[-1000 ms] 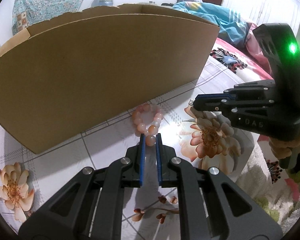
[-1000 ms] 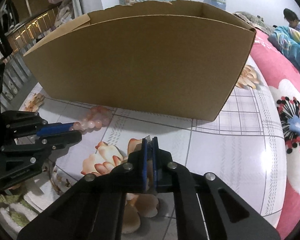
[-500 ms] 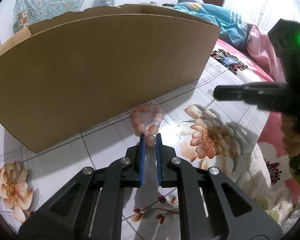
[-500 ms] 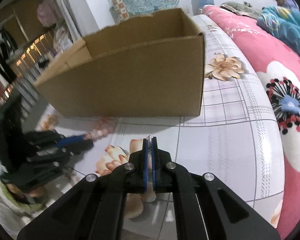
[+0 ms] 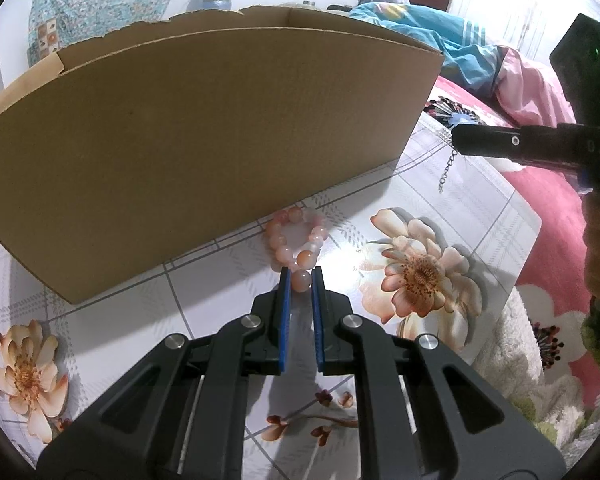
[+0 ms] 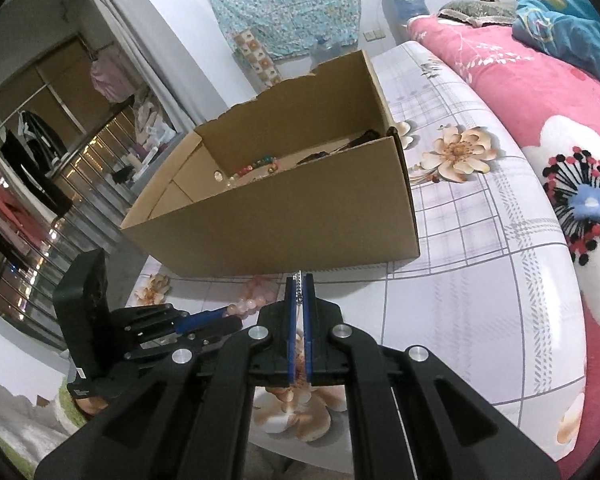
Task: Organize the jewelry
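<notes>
A cardboard box is seen on a flower-printed worktop, with beads and dark items already lying inside it. The right hand-held gripper is closed almost fully on a thin silver chain, which dangles free beside the box's right corner in the left view. Compared with a second earlier, this gripper has been raised and rolled, so that the open box interior is now looked into instead of its front wall; the chain is judged to be ready for carrying over the rim and dropping in. The left hand-held gripper has not moved: its blue pads are narrowly parted around one bead of a pink bead bracelet, which lies on the worktop just before the box's front wall. Whether that bead is pinched firmly cannot be told with certainty. The bracelet is judged to be next.
</notes>
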